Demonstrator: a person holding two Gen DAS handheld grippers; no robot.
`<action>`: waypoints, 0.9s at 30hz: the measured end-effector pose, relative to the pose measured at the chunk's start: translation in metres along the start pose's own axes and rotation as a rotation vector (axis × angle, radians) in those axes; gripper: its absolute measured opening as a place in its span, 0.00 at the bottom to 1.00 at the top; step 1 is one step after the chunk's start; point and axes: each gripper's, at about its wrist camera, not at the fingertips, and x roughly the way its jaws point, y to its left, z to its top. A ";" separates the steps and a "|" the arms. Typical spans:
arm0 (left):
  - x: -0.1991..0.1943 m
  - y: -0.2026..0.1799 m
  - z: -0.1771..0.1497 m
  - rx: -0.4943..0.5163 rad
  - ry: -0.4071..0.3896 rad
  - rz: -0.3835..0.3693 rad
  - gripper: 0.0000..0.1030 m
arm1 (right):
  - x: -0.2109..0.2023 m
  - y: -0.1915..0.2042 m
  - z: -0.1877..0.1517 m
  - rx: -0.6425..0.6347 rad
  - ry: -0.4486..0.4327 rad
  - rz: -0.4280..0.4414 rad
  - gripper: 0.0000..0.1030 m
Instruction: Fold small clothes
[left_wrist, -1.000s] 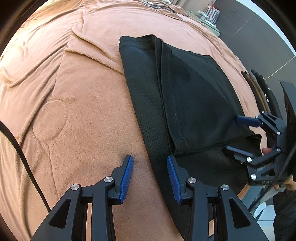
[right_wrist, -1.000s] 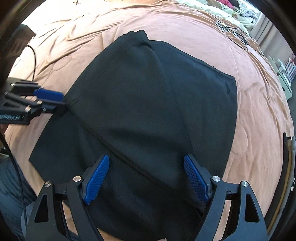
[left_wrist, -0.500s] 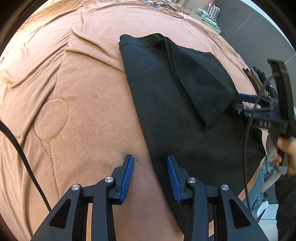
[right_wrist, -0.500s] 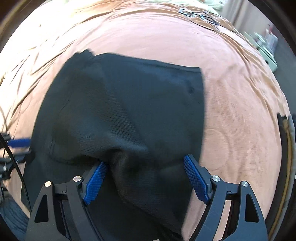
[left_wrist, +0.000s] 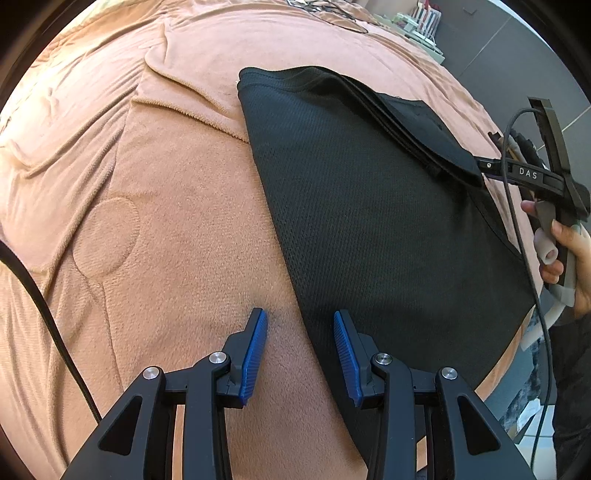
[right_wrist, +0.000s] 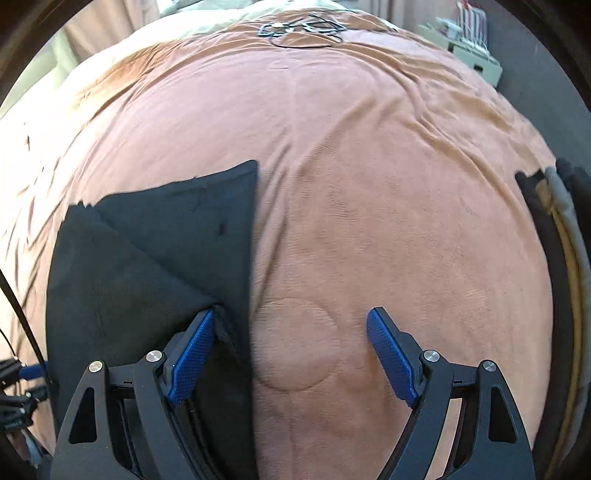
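Since a second ago the folded-over flap of the black mesh-knit garment (left_wrist: 369, 221) has been peeled back off the middle: it then lay flat across the cloth, and now its corner is drawn out to the garment's right edge, lifted clear of the layer below. The right gripper (right_wrist: 291, 354) has swung that way too, so its view now takes in mostly bare cover.

In the right wrist view the right gripper's jaws stand wide, yet the flap's corner hangs against the left blue pad (right_wrist: 192, 354) — whether it is snagged there or pinched I cannot tell; the left wrist view shows the tool's tip at that corner but not the jaws. The left gripper (left_wrist: 299, 354) hovers low with its jaws narrowly parted, holding nothing, straddling the garment's near left edge.

The garment lies on the rust-orange plush bed cover (left_wrist: 166, 184), toward the bed's near edge. Its long axis runs from the near edge away toward the far hemmed end (left_wrist: 280, 75), leaning slightly left in the left view.

It looks light, limp and thin — it will drape and crease rather than hold shape, and the plush cover should grip it somewhat. Corners and the doubled hem are the likeliest places to take hold, since a single mesh layer mid-panel may bring the layer beneath with it.
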 end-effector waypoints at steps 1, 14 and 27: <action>-0.002 0.000 0.000 -0.003 0.000 -0.004 0.40 | -0.001 -0.003 -0.001 0.004 0.001 0.011 0.79; -0.015 0.006 0.029 -0.027 -0.071 0.000 0.40 | -0.043 0.015 -0.023 -0.311 0.000 0.031 0.79; 0.008 0.004 0.059 -0.010 -0.071 0.031 0.40 | -0.008 0.062 -0.009 -0.417 0.032 -0.016 0.82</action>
